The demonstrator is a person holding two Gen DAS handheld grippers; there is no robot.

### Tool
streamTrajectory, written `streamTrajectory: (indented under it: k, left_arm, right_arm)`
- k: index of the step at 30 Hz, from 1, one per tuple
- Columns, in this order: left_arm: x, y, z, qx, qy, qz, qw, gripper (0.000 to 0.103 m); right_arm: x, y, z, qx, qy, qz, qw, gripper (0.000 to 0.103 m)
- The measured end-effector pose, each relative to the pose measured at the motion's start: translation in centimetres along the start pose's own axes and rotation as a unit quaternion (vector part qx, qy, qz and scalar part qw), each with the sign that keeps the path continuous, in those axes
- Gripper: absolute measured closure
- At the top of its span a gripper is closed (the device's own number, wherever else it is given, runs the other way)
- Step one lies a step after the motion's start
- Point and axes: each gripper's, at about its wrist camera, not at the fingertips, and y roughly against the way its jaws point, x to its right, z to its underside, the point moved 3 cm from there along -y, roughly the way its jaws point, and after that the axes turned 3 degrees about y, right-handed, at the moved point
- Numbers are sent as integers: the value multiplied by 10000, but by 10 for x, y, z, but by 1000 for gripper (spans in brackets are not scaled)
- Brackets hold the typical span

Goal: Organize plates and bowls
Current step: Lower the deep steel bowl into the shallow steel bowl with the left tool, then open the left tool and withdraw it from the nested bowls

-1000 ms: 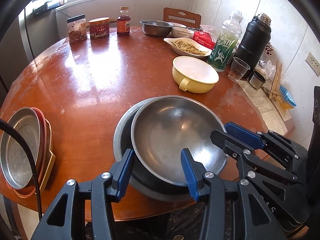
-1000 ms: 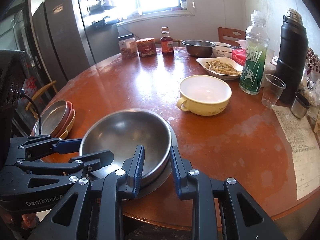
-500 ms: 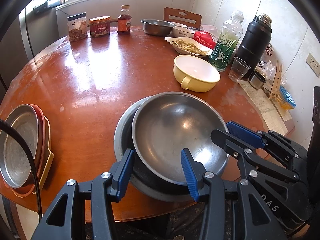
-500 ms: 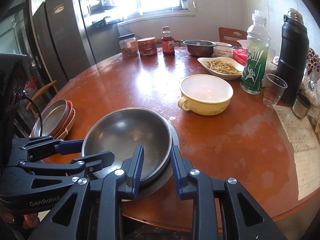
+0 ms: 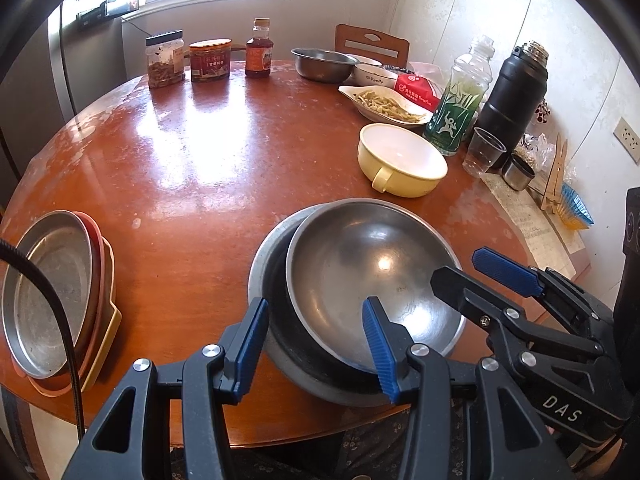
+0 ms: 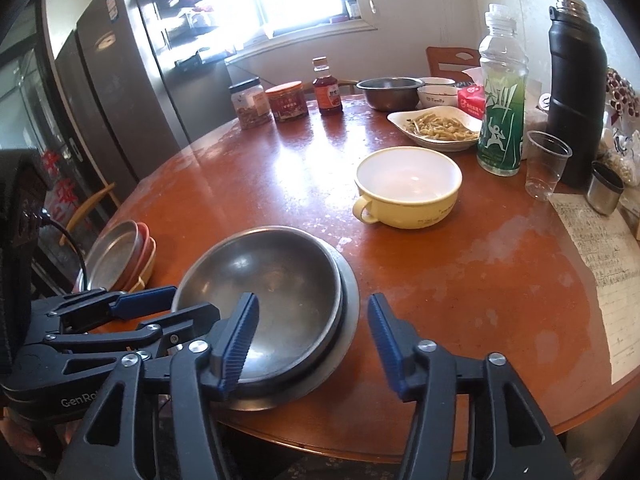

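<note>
1. The right gripper (image 6: 312,340) has just been opening; its jaws now stand apart, straddling the steel bowl's (image 6: 276,292) near rim without pressing it.
2. The bowl sits released, nested in the larger bowl (image 5: 264,280) at the table's (image 5: 200,160) near edge.
3. The left gripper (image 5: 316,344) stands apart astride the rim, touching nothing.
4. Judging so, this bowl is placed; the yellow bowl (image 6: 408,188), farther right, is still unstacked.

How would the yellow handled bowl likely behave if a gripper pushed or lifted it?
The yellow handled bowl sits wide and low, so it would probably slide rather than tip. It looks empty, so likely light. Its glossy surface may slip between pads; the handle seems the surer hold.
</note>
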Motion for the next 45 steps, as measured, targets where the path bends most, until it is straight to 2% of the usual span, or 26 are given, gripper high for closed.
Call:
streamTrajectory:
  k: [9,13,30,39,45]
  left_arm:
    - [-1,7,-3,124,26,-9,9999,52]
    - [-1,13,-4,242,40,9,9997,50]
    - [1,35,-22,532,-24,-83,9985,46]
    - [11,34,-43,581,-180,-144,9980,43]
    - [18,27,-56,562,-263,-145,9980,40]
  right_arm:
    - [2,3,-3,114,-34,92,9999,32]
    - [3,9,-7,295,-26,185,9994,27]
    - [8,28,-22,789,18,335,9963,21]
    - [20,39,-40,1096,-73,512,9926,14]
    - [34,42,-49,1177,-252,673,9904,14]
